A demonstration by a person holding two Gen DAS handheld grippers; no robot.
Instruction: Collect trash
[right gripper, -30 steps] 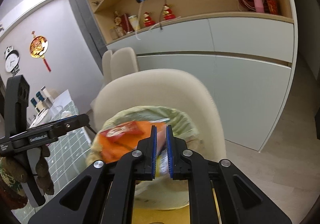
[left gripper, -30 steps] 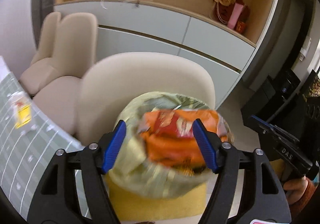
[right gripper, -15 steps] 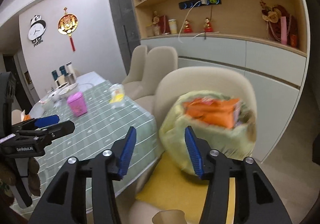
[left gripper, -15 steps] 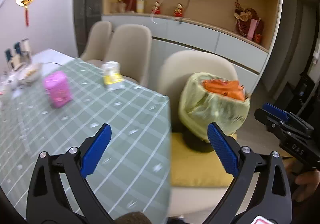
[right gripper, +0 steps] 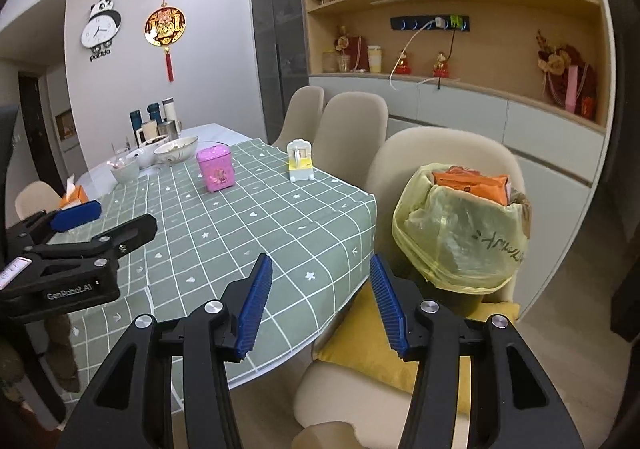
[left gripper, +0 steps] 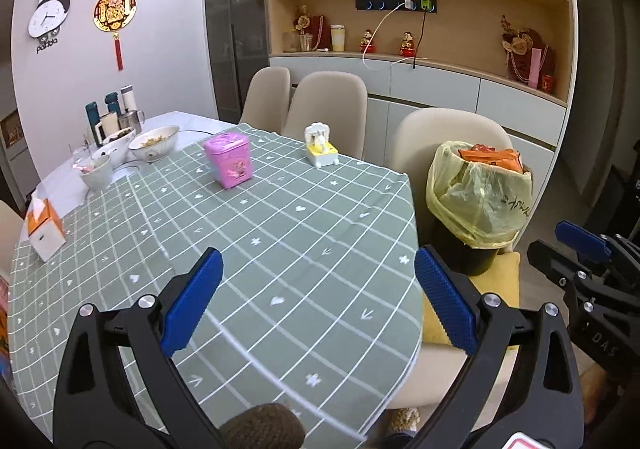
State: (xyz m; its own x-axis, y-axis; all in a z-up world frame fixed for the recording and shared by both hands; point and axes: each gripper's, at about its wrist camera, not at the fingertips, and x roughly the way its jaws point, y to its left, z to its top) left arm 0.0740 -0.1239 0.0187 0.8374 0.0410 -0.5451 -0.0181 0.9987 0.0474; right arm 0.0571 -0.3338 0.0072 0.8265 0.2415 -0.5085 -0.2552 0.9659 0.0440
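A dark trash bin lined with a yellow bag (left gripper: 480, 201) (right gripper: 460, 237) stands on the yellow cushion of a beige chair beside the table. An orange snack packet (left gripper: 492, 159) (right gripper: 472, 181) lies on top inside the bag. My left gripper (left gripper: 316, 269) hovers open over the near edge of the green checked tablecloth (left gripper: 280, 233), with nothing between its blue pads. My right gripper (right gripper: 320, 269) is open too and holds nothing. It sits near the table corner, to the left of the bin and short of it.
On the table stand a pink box (left gripper: 230, 161), a small yellow-and-white item (left gripper: 320, 145), an orange-and-white tissue box (left gripper: 42, 229) and several bowls (left gripper: 154, 141) with bottles behind. Further beige chairs (left gripper: 328, 105) line the far side. A cabinet wall with shelves (left gripper: 440, 77) runs behind.
Both grippers have drawn back from over the bin and swung toward the table. The left jaws spread wider off the orange packet, which stays in the bag. The right jaws went from shut to open.
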